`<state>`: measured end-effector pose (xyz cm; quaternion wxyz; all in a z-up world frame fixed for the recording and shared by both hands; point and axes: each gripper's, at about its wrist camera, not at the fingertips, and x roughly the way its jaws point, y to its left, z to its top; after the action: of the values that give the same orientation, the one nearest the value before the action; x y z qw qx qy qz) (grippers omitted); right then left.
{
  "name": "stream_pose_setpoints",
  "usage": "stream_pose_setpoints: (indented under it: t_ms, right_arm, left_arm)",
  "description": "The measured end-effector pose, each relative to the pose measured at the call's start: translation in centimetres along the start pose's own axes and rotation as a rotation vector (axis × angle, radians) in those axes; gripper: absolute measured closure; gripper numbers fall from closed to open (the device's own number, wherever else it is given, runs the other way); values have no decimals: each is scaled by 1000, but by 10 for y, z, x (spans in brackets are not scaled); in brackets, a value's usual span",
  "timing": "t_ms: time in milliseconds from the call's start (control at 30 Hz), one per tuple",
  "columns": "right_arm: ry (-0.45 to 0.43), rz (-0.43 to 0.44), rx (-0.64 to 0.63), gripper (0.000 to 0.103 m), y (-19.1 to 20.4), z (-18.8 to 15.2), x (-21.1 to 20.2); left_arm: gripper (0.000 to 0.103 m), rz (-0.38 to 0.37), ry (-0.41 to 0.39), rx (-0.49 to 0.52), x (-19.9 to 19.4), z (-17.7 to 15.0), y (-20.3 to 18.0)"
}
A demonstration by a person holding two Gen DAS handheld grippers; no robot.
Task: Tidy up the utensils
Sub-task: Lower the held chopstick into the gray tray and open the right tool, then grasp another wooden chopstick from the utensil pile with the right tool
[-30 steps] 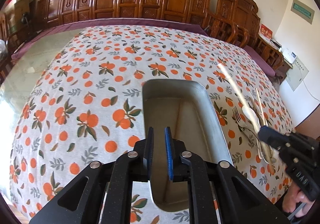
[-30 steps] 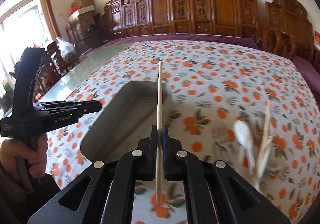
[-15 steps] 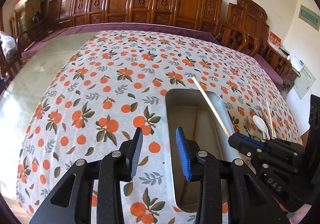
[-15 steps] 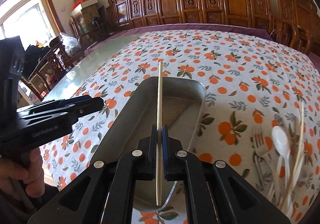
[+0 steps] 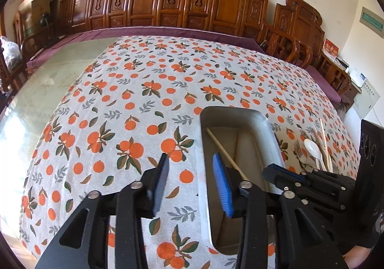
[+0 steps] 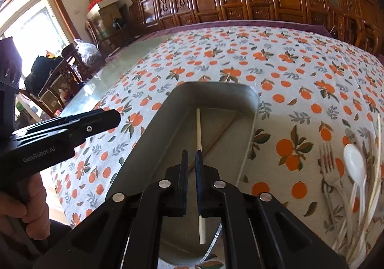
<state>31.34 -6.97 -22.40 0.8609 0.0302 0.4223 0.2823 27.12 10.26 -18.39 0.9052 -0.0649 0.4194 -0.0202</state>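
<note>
A grey metal tray (image 5: pixel 271 134) (image 6: pixel 153 129) sits on the orange-print tablecloth. A wooden chopstick (image 6: pixel 198 129) (image 5: pixel 225 152) lies lengthways inside the tray. My right gripper (image 6: pixel 191 156) hangs low over the tray's near end; its jaws stand slightly apart, and the chopstick runs along the right finger's inner face. It also shows in the left wrist view (image 5: pixel 272 171). My left gripper (image 5: pixel 190 168) is open and empty above the tray's left rim. A loose pile with a white spoon (image 6: pixel 355 161) (image 5: pixel 312 147), a fork (image 6: pixel 330 168) and another chopstick (image 5: pixel 324 141) lies right of the tray.
The tablecloth (image 5: pixel 148 91) covers most of a glass-topped table (image 5: pixel 48 81). Carved wooden chairs (image 5: pixel 182 2) line the far wall. Boxes and bags (image 6: pixel 103 7) stand at the left by a window.
The right gripper has lowered the chopstick into the tray and its jaws have parted a little. The left gripper has opened wider and sits left of the tray.
</note>
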Motion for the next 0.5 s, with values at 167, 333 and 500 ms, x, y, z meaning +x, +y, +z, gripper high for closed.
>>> stream_pose_setpoints:
  t_ms: [167, 333, 500]
  right_arm:
    - [-50, -44, -48, 95, -14, -1, -36]
    - [-95, -140, -92, 96, -42, -7, -79]
    - [-111, -236, -94, 96, -77, -16, -106]
  left_arm:
    - [60, -29, -3, 27, -3, -1, -17]
    - [35, -57, -13, 60, -5, -3, -38]
    - [21, -83, -17, 107, -4, -8, -63]
